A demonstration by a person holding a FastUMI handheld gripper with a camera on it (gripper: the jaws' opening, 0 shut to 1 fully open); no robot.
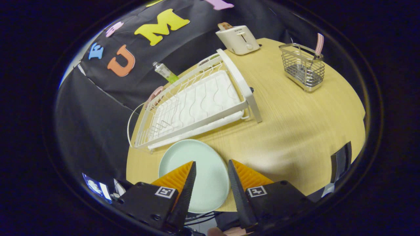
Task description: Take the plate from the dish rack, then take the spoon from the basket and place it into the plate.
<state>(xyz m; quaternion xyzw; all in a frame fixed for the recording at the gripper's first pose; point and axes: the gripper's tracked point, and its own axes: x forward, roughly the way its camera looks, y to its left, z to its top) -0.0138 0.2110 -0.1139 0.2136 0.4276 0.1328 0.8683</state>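
step: plate [203, 170] lies on worktop [295, 131] beside rack [193, 105], apparently released | fingers [187, 183] spread, empty above it | next: cross to basket [303, 67], pinch spoon handle [319, 44]

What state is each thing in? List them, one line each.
Plate: out of the rack, flat on the table, under the fingers.
Dish rack: no dishes in it.
Spoon: upright in the basket.
Basket: upright, beyond the fingers.
Toaster: toast sticking up.
Gripper: open, holding nothing.
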